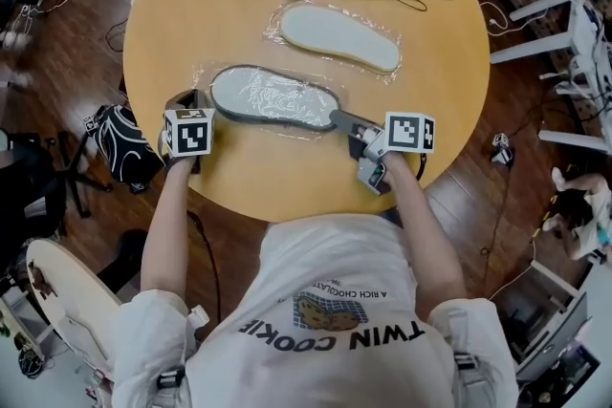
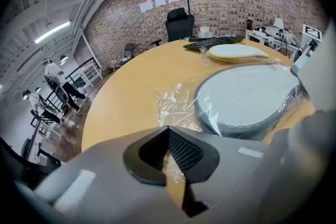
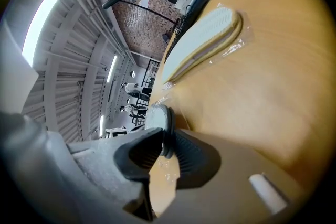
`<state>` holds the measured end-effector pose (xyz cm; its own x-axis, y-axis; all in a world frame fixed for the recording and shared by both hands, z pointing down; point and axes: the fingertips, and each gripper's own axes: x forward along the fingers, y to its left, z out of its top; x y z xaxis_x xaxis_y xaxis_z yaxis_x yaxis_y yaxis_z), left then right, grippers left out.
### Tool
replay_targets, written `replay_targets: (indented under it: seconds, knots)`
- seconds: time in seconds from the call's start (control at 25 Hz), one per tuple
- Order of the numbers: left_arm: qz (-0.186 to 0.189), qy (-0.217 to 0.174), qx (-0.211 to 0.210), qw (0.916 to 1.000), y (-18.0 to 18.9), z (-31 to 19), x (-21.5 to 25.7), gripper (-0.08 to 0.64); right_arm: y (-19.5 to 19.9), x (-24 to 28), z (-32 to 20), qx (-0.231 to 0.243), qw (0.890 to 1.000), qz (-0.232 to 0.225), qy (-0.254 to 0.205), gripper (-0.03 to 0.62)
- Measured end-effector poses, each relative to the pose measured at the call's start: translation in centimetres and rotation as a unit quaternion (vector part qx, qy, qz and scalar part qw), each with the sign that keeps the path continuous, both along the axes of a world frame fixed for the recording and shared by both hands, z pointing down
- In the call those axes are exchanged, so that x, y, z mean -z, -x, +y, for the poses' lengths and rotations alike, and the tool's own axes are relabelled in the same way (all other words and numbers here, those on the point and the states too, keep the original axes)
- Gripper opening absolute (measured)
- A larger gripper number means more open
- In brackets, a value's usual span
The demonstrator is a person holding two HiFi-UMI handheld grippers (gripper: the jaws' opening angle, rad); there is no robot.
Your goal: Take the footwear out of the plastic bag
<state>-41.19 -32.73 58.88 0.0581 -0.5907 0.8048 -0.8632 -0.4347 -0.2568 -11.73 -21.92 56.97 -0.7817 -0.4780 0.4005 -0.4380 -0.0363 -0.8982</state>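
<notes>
From the head view the grey slipper [image 1: 273, 96] is seen bagged near the table's [image 1: 239, 5] 6 o'clock edge, with the left tongs [image 1: 191, 98] at its 9 o'clock end and the right tongs [image 1: 337, 118] at 4 o'clock. Only the gripper views reveal the grips: the plastic bag [image 2: 176, 105] is pinched by the left tongs, and the slipper's rim is clamped by the right tongs.

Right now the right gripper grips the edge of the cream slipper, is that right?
Not the cream one. The head view shows the right gripper gripping the edge of the grey-rimmed slipper; the cream slipper lies apart, untouched.
</notes>
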Motion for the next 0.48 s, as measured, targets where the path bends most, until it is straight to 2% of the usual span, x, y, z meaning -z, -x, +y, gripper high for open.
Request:
replay_targets:
  seconds: [0.36, 0.48]
  knots:
    - [-0.002, -0.009, 0.024, 0.9997, 0.1, -0.1, 0.0, -0.002, -4.0, 0.7, 1.2, -0.026, 1.0, 0.002, -0.006, 0.067]
    - [0.001, -0.008, 0.037, 0.9993, 0.4, 0.1, 0.1, -0.002, -5.3, 0.6, 2.0, -0.038, 0.999, 0.009, 0.017, 0.067]
